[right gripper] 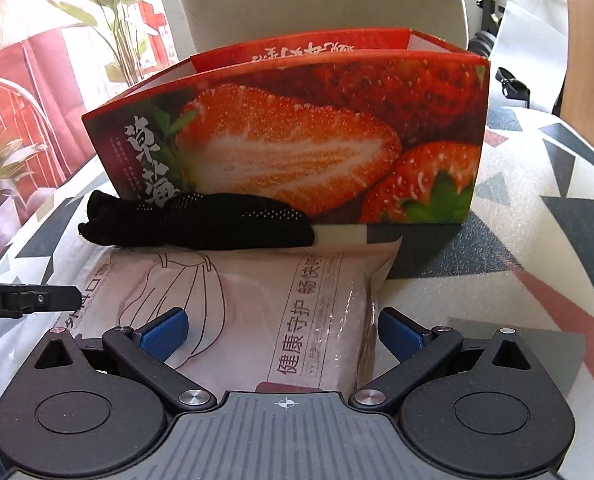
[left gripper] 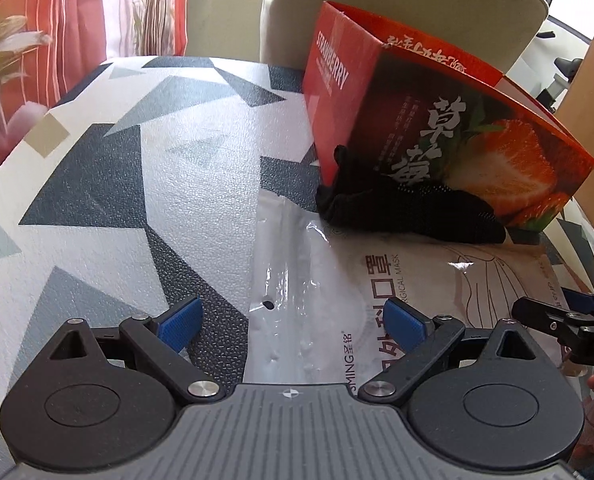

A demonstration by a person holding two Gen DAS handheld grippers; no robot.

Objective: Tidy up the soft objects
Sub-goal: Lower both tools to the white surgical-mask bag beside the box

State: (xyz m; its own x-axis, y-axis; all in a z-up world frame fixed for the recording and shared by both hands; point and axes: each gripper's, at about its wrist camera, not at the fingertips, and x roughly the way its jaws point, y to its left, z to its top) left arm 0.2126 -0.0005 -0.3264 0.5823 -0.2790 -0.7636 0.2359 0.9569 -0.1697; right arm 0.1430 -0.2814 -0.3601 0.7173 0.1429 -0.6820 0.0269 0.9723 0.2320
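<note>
Between the wide right claw (right gripper: 283, 330) lies the mask pack (right gripper: 257, 300), ungripped.

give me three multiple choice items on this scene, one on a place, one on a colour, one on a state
1. Where does the black glove lie?
A. inside the box
B. on the table against the front of the strawberry box
C. in the left gripper

2. What colour are the pads on the gripper fingers?
A. blue
B. yellow
C. white

3. How does the right gripper stand toward the mask packet?
A. shut on it
B. open, one finger to each side of it
C. open, far off over bare table

Answers: 1 B, the glove rests at the foot of the box's front wall, beyond the packet. 2 A, both wrist views show blue pads. 3 B, the jaws are spread wide and the packet lies between them, not pinched. The left gripper is open too.
</note>
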